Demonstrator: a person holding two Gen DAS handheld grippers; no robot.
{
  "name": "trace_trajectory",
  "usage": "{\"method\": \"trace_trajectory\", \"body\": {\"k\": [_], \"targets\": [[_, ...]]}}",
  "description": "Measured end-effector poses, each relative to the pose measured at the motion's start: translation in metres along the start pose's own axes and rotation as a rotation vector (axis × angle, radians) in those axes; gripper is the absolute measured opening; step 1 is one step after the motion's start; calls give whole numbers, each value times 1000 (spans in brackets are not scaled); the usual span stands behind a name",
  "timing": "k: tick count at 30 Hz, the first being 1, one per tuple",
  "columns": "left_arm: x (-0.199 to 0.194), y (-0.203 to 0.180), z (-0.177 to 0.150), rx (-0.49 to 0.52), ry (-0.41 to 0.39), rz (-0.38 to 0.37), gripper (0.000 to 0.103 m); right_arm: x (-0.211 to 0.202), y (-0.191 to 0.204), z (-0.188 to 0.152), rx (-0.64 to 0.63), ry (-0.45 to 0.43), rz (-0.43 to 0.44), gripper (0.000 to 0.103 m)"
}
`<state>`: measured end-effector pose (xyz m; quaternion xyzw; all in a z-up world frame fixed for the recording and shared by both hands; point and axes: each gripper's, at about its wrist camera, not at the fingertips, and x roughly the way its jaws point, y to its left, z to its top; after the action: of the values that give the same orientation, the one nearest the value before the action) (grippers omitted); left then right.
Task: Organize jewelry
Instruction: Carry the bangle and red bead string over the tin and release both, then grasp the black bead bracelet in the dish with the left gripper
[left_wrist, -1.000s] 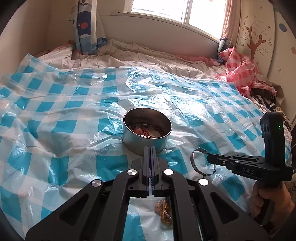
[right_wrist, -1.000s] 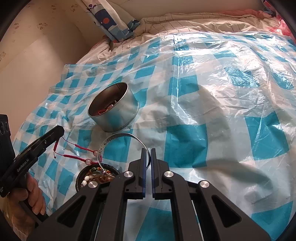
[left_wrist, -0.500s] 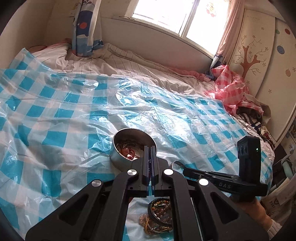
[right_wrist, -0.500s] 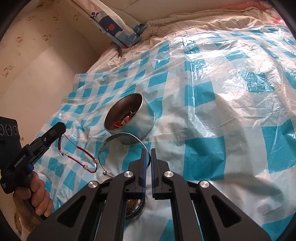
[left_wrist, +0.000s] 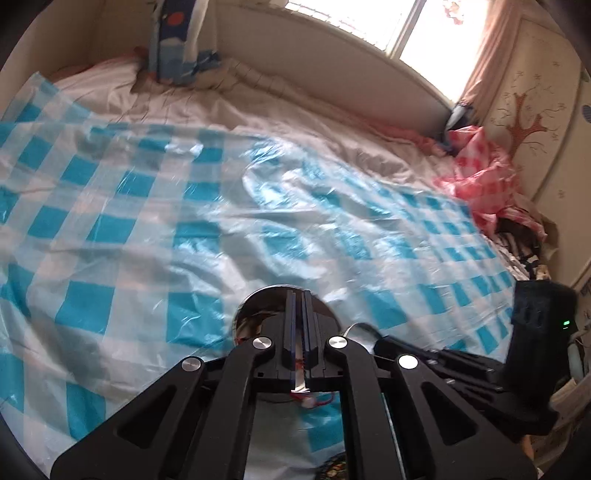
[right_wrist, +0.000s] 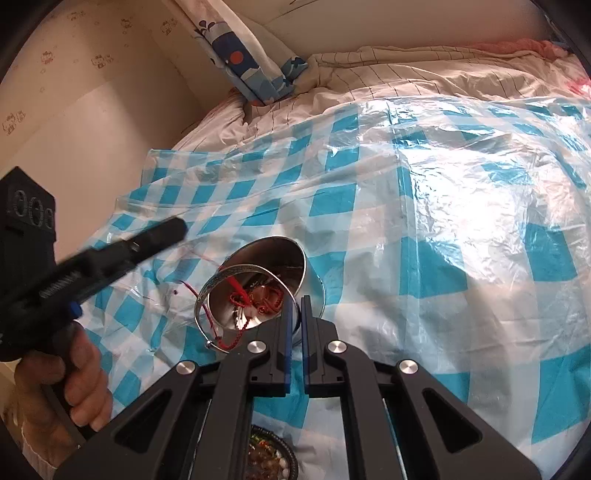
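Observation:
A round metal tin (right_wrist: 301, 254) stands on the blue-checked plastic sheet (right_wrist: 443, 258), with red cords and beads inside. My right gripper (right_wrist: 294, 300) is shut on the thin wire side of a silver bangle (right_wrist: 225, 277), which hangs over the tin's near rim. My left gripper (right_wrist: 177, 227), blurred, comes in from the left, shut on a red cord bracelet (right_wrist: 236, 290) that trails down into the tin. In the left wrist view the shut left gripper (left_wrist: 299, 293) covers most of the tin (left_wrist: 251, 306), red cord (left_wrist: 312, 400) shows under its jaws, and the right gripper (left_wrist: 369, 328) reaches in from the right.
A dark dish of beaded jewelry (right_wrist: 273, 458) lies on the sheet under my grippers. A person's hand (right_wrist: 81, 373) grips the left handle. A blue patterned pillow (right_wrist: 251, 55) leans at the bed's head, and a pink checked cloth (left_wrist: 480, 177) is bunched by the wardrobe.
Both grippers moved in over the tin. The red cord bracelet swung from the left side to hang into the tin, and the bangle now sits above its near rim.

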<state>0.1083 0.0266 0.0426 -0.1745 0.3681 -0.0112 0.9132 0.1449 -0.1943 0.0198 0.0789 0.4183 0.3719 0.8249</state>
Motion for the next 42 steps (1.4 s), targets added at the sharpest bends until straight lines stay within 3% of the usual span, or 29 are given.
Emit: {"method": "trace_trajectory", "body": {"k": [2,4,9,12,16,19,22,27,33,42], "targets": [[0,14,-9,-28,1,11,5,9,6,5,-23,2,-18,5],[-5,24,-13,-37,-8,27,18,16,13,9,-58,4,-37,5],[-26,38,-13,-83,-52,30,32,41,35,23,-130,20,-94,6],[-33,38,-23,-75,-45,48,37,56,41,24,-178,51,-156,39],[-37,27,-46,-15,-16,104,46,22,40,4,-199,-1,-191,40],[-42,19,-63,25,-9,135,53,-10,33,-25,-212,-3,-211,52],[-49,10,-81,39,8,98,53,-29,16,-54,-164,55,-202,55],[-62,-4,-113,55,26,65,53,-54,-17,-104,42,100,-113,55],[-61,-22,-131,126,44,43,56,-53,-2,-122,-14,96,-169,57],[-37,-23,-132,61,91,-34,56,-50,-9,-123,18,83,-134,63]]}}
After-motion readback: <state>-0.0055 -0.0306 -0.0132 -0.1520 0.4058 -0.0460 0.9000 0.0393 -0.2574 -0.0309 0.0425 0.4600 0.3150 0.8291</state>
